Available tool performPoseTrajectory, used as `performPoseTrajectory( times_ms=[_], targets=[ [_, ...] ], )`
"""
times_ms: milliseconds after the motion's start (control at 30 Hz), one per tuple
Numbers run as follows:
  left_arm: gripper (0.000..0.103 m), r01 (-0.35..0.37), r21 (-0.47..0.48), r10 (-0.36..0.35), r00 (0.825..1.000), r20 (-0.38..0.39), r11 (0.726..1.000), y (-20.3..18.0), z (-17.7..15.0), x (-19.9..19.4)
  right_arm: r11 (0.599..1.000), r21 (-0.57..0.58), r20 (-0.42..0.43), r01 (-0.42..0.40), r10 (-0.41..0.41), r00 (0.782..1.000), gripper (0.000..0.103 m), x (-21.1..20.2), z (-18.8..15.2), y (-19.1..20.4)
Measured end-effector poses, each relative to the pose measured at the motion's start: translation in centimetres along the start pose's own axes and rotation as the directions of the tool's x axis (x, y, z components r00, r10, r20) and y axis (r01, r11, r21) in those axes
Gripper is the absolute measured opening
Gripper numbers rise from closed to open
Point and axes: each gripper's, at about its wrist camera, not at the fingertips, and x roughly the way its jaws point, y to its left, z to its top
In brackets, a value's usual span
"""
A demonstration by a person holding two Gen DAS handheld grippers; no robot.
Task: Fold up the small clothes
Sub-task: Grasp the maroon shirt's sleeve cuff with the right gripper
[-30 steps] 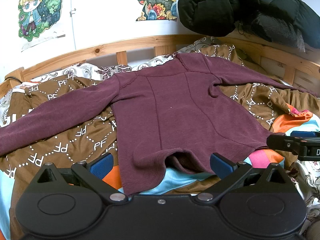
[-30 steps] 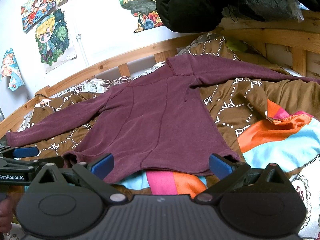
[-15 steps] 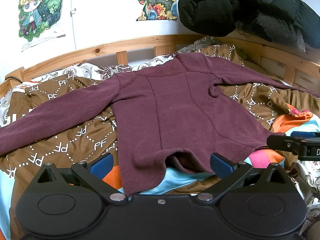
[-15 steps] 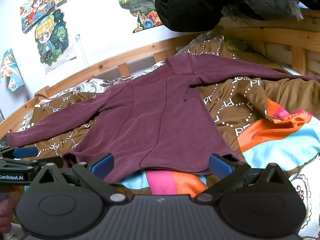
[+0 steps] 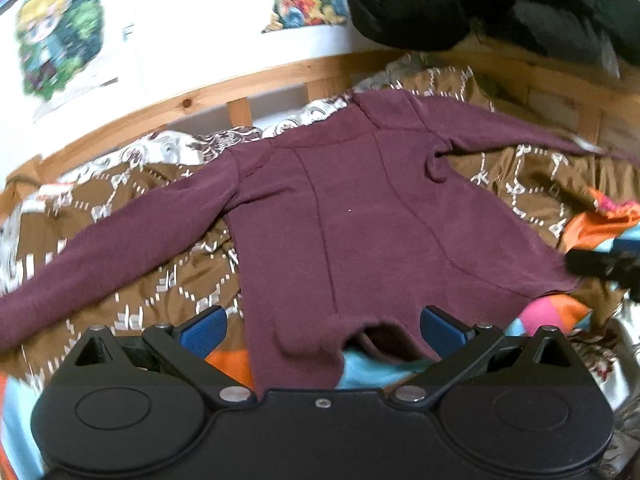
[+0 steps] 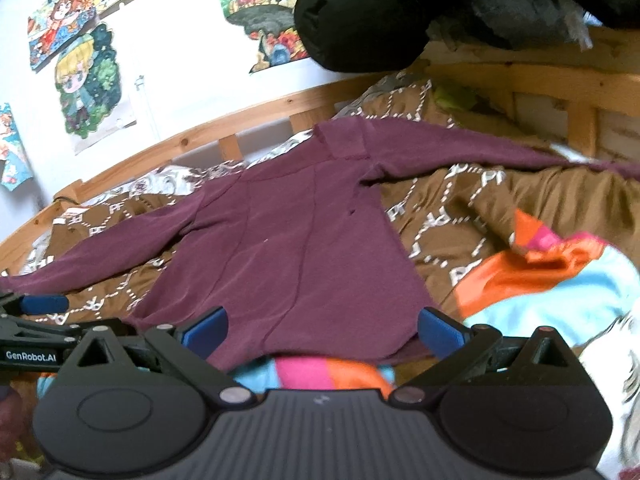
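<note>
Left wrist view shows you the maroon top (image 5: 360, 232) lying flat on the bed (image 5: 160, 280), both sleeves spread out, no fold made yet. Your left gripper (image 5: 324, 324) and right gripper (image 6: 322, 326) have the fingers wide apart and hold nothing near its hem. All folding remains.

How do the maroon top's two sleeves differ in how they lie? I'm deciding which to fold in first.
The left sleeve runs out over the brown patterned blanket toward the near left; the right sleeve stretches toward the far right, along the wooden bed rail. The left sleeve's cuff end shows in the right wrist view; the right sleeve's end runs out of frame. Both lie spread out, unfolded, on the maroon top.
</note>
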Motion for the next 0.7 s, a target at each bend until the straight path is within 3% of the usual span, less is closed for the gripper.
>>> performPoseTrajectory(
  times_ms=[133, 233, 367, 433, 533, 700],
  targets=[
    [0.102, -0.015, 0.055, 0.017, 0.999, -0.031, 0.998, 0.9, 3.9, 1.3, 0.997, -0.035, 0.047, 0.067, -0.066, 0.997, 0.103, 0.1, 2.6, -1.4],
    [0.102, 0.004, -0.014, -0.005, 0.998, -0.063, 1.000, 2.3, 7.1, 2.9, 0.991, -0.019, 0.114, 0.131, -0.128, 0.985, 0.103, 0.2, 4.7, -4.0],
    [0.102, 0.006, -0.126, -0.013, 0.999, -0.048, 0.992, 3.4, 9.2, 5.5, 0.965, 0.128, 0.167, 0.229, -0.249, 0.954, 0.103, 0.9, 7.8, -9.5],
    [0.102, -0.006, -0.149, 0.001, 0.999, -0.035, 0.989, 3.4, 9.3, 7.4, 0.916, 0.241, 0.171, 0.320, -0.365, 0.915, 0.103, 1.4, 8.9, -12.7],
    [0.102, -0.016, -0.163, 0.007, 0.998, -0.059, 0.987, 3.2, 8.8, 10.4, 0.806, 0.406, 0.131, 0.431, -0.518, 0.845, 0.103, 2.5, 9.7, -17.0],
    [0.102, 0.009, -0.219, -0.044, 0.987, -0.155, 0.976, 3.9, 6.8, 14.3, 0.652, 0.607, 0.006, 0.455, -0.577, 0.817, 0.094, 5.0, 10.1, -23.0]
  ],
)
